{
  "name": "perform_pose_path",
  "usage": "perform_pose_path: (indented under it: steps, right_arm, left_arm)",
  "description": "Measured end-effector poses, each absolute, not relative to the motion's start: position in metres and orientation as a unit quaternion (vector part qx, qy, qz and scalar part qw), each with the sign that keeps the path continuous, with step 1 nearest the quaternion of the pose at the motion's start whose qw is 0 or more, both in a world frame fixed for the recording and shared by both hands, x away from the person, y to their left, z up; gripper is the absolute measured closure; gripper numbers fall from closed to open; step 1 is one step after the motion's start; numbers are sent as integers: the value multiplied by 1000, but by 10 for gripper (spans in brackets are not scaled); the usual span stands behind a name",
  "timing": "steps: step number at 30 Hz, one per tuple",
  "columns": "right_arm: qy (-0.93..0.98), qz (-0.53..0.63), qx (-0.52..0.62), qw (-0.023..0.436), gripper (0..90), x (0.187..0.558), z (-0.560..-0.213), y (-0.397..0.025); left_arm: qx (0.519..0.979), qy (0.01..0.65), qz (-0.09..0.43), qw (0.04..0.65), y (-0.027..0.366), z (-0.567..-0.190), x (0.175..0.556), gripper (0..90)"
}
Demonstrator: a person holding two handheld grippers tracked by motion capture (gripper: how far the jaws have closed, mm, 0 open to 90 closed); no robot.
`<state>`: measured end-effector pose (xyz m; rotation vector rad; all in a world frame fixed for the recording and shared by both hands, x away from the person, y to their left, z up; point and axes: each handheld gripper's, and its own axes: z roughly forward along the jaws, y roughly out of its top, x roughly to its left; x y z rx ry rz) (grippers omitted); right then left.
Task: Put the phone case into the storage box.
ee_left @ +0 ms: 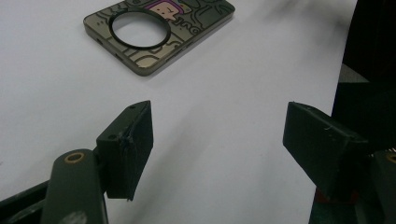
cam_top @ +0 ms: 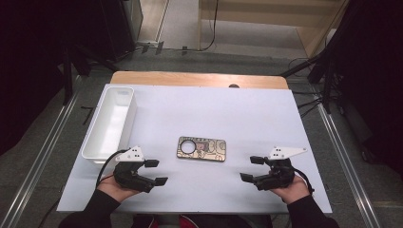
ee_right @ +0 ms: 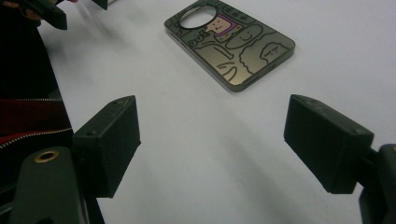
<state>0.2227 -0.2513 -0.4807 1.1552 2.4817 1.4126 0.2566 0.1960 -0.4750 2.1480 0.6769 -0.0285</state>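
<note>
The left gripper (cam_top: 158,172) and right gripper (cam_top: 251,168) rest on the white table (cam_top: 247,114), jaws spread and empty, flanking the phone case (cam_top: 201,149).

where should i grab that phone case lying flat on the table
Grip the phone case across its two long edges near mid-length, descending from above. It lies flat and thin on the white table, so its top face offers no hold, and the ring cutout weakens one end. The right gripper is open, probably suited.

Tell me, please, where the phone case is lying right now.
In the high view, the phone case lies flat mid-table, between the left gripper and right gripper, right of the white bin.
</note>
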Motion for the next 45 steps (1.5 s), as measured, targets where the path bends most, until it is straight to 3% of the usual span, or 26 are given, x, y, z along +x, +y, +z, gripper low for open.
perform_pose_path:
  steps: [45]
  right_arm:
    - [806,468,363,7,175,225,-483,-250]
  left_arm:
    - [857,277,-10,435,198,-475,254,243]
